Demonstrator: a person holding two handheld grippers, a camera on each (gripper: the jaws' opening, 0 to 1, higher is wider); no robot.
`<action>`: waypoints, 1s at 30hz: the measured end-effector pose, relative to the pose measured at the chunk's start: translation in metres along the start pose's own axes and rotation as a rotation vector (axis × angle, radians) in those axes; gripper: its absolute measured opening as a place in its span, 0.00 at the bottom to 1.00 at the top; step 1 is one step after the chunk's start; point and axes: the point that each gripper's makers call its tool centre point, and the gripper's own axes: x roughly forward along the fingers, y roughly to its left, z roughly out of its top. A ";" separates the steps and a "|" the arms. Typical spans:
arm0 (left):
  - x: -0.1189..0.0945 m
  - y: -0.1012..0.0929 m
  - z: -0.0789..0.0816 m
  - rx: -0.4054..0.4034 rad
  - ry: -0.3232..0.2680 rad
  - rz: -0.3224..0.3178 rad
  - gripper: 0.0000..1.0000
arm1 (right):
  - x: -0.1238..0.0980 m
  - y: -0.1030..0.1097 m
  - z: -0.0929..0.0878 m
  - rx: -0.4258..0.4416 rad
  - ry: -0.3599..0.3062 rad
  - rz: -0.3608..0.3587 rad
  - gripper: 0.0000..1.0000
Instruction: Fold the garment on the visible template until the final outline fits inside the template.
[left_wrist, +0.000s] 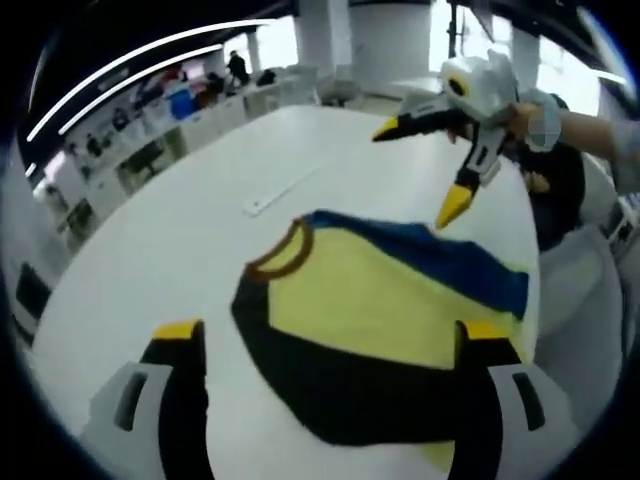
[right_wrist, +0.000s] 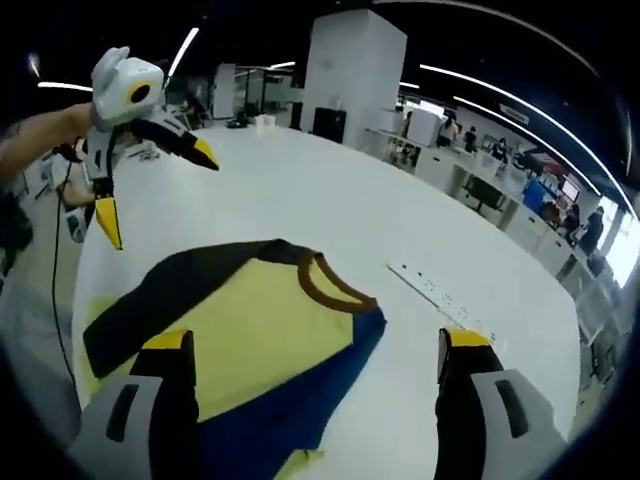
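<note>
One garment (left_wrist: 380, 310) is lying on the worktop (left_wrist: 180, 250): yellow body, brown collar (left_wrist: 283, 255), one black sleeve (left_wrist: 300, 380), one blue sleeve (left_wrist: 450, 255); a strip of yellow template is peeking out past its edge in the right gripper view (right_wrist: 85, 375). Two claws are working. The left claw (left_wrist: 335, 335) is gaping wide, its yellow-tipped black jaws standing either side of the shirt's black part, gripping nothing visible; it is also hanging above the worktop's far edge in the right gripper view (right_wrist: 155, 195), jaws splayed, held by a hand (right_wrist: 60, 125). The right claw (right_wrist: 315, 345) is likewise spread wide, one jaw sitting over the yellow/black area, the other over bare worktop, holding nothing; it is showing in the left gripper view (left_wrist: 415, 170) hovering clear above the blue sleeve, jaws apart. One white power strip (right_wrist: 435, 290) is lying on the worktop just beyond the collar. Worktop is a big white rounded table, glossy. The room is looking like an open office: white pillar (right_wrist: 350, 70), rows of desks (right_wrist: 480, 175) with several people sitting far back, ceiling light strips (right_wrist: 490, 85). Garment is lying flat, partly folded, collar pointing toward the power strip and the table middle, hem toward the table edge; its long axis is running sleeve to sleeve, roughly crosswise between the two claws. Garment is sitting near the worktop's edge, on the person's side.
</note>
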 end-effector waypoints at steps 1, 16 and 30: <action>-0.002 -0.002 0.005 -0.002 -0.004 0.004 0.99 | -0.003 0.002 0.001 0.002 -0.003 0.002 1.00; -0.031 -0.047 -0.002 0.012 -0.035 0.019 0.99 | -0.046 0.026 -0.004 0.051 -0.052 0.003 1.00; -0.052 -0.087 -0.007 0.051 -0.053 0.009 0.98 | -0.068 0.047 -0.001 0.024 -0.077 -0.006 1.00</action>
